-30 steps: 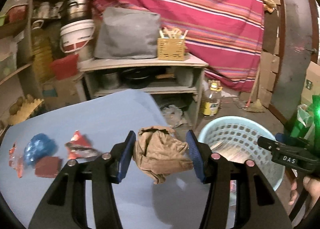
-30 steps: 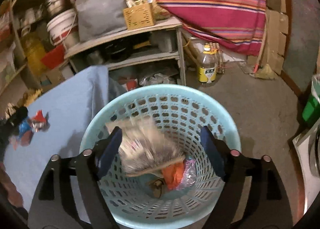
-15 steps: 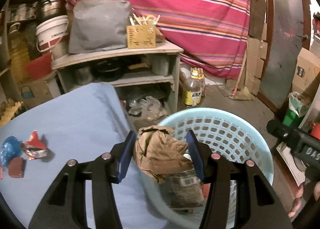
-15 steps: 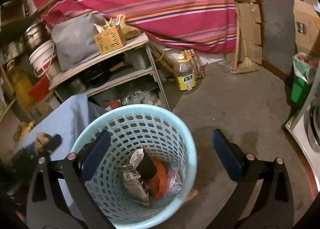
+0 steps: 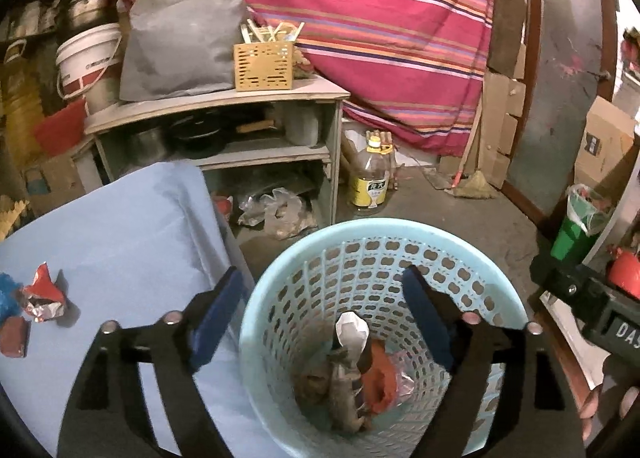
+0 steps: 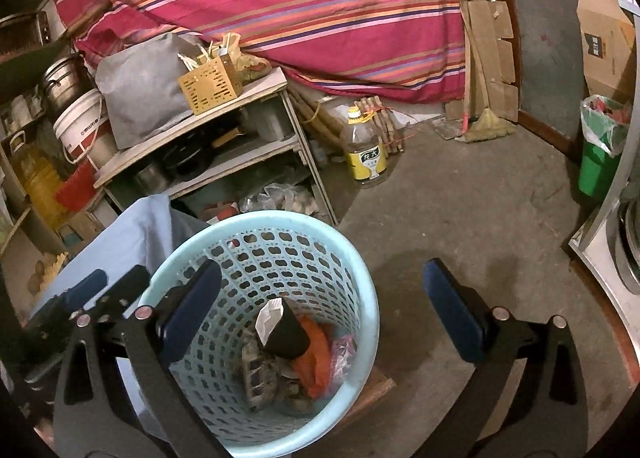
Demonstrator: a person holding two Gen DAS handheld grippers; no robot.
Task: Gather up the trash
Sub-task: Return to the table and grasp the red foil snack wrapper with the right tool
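**Both grippers empty over the basket, next pickup is on the counter**

Your left gripper [image 5: 320,314] hangs over the basket [image 5: 280,258] with its jaws spread wide and nothing between them. Your right gripper [image 6: 320,306] is also spread wide and empty; its left finger sits over the basket rim, its right finger over bare floor [image 6: 460,210].

Trash in the basket: a brown wad [image 5: 314,382], a grey crumpled pack [image 5: 344,390], a black-and-white carton [image 6: 280,328], an orange bag [image 6: 314,358] and a pinkish film [image 6: 342,350]. All of it lies at the bottom, well below the rim.

My read: the drop step is finished for this piece, so you're at the turnaround. Still on the blue counter [image 5: 120,238], at the far left edge of the left view: a red-and-silver wrapper [image 5: 42,294], a dark red piece [image 5: 14,336] and a blue scrap [image 5: 6,294] (mostly cut off by the frame, can't say what it is).

Next move:
- Swing the left gripper back left over the counter; it's the nearer one.
- The wrapper is crumpled and stands up a bit, so it's the easy grab. Straddle it, then close.
- The dark red piece looks flat. Expect to need a low, angled approach, or the fingers may slide over it.
- The three items lie close together, so watch you don't knock a neighbour off the edge.
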